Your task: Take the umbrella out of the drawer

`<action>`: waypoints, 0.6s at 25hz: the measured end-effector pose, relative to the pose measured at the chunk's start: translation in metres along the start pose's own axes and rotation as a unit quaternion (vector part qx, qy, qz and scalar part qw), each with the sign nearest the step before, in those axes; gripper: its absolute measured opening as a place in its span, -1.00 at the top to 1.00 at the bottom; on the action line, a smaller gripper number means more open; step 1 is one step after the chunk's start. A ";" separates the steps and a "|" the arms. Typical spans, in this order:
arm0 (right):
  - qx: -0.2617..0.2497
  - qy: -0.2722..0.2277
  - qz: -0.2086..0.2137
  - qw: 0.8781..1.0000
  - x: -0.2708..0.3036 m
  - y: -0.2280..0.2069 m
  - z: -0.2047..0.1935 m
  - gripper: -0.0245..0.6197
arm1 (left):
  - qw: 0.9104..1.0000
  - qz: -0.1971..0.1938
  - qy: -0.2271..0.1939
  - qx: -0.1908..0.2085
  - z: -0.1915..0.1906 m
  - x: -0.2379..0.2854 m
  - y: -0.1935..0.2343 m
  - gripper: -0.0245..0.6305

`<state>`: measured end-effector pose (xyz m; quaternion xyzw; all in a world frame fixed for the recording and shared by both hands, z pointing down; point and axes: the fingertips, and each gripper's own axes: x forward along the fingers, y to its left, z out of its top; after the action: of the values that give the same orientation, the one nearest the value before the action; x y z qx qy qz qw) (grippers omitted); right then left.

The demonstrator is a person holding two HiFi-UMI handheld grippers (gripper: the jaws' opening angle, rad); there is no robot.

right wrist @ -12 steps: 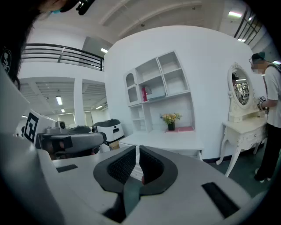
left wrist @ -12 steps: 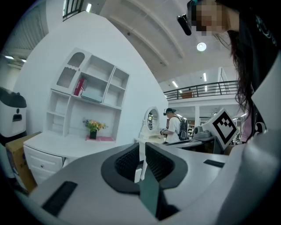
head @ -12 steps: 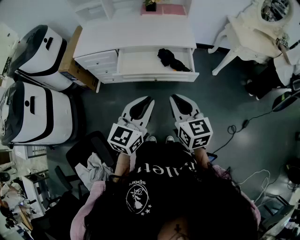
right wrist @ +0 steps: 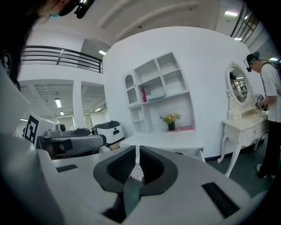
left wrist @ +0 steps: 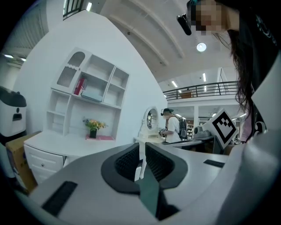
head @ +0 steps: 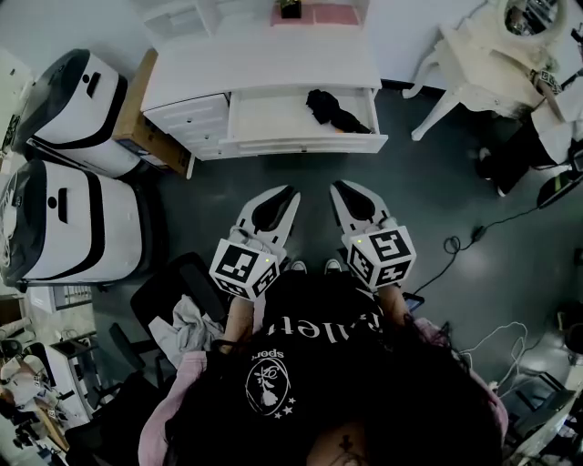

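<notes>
My left gripper [head: 290,193] and right gripper [head: 339,187]: jaws closed, nothing held, side by side over the dark floor [head: 428,182]. Umbrella [head: 335,111] — black, folded, lying at the right end of the open drawer [head: 301,144] — well apart from both tips.

There is one umbrella [head: 335,111], one open drawer [head: 301,144], one white bench [head: 264,68], one flower pot [head: 290,9], one cardboard box [head: 146,136] and one dressing table [head: 474,64]. The claws are two, the left claw [head: 293,191] and the right claw [head: 335,187]. The big white machines are also two, the far machine [head: 77,105] and the near machine [head: 64,223].
</notes>
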<state>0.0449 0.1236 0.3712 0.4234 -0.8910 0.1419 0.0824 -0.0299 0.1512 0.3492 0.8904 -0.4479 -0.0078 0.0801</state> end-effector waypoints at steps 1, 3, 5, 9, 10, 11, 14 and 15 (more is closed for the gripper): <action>0.002 -0.001 0.000 1.000 0.001 0.002 -0.001 0.74 | 1.000 -0.001 0.001 0.000 -0.001 -0.002 0.001 0.80; 0.006 -0.001 0.000 1.000 0.002 0.005 -0.002 0.74 | 1.000 -0.003 0.004 -0.001 -0.003 -0.005 0.003 0.80; 0.007 0.000 -0.001 1.000 0.004 0.009 -0.004 0.74 | 1.000 -0.005 0.004 -0.001 -0.004 -0.009 0.006 0.80; 0.010 0.001 -0.004 1.000 0.010 0.020 -0.008 0.74 | 1.000 -0.012 0.003 0.002 -0.004 -0.016 0.013 0.80; 0.012 0.002 -0.004 1.000 0.012 0.023 -0.010 0.74 | 1.000 -0.014 0.002 0.003 -0.004 -0.018 0.015 0.80; 0.014 0.003 -0.005 1.000 0.013 0.026 -0.013 0.74 | 1.000 -0.015 0.003 0.004 -0.005 -0.020 0.017 0.80; 0.017 0.008 -0.009 1.000 0.020 0.035 -0.021 0.74 | 1.000 -0.020 0.007 0.004 -0.010 -0.025 0.024 0.80; 0.017 0.010 -0.010 1.000 0.021 0.038 -0.023 0.74 | 1.000 -0.021 0.009 0.004 -0.012 -0.028 0.027 0.80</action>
<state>0.0025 0.1386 0.3920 0.4325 -0.8831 0.1604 0.0853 -0.0669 0.1595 0.3631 0.9002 -0.4280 0.0002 0.0809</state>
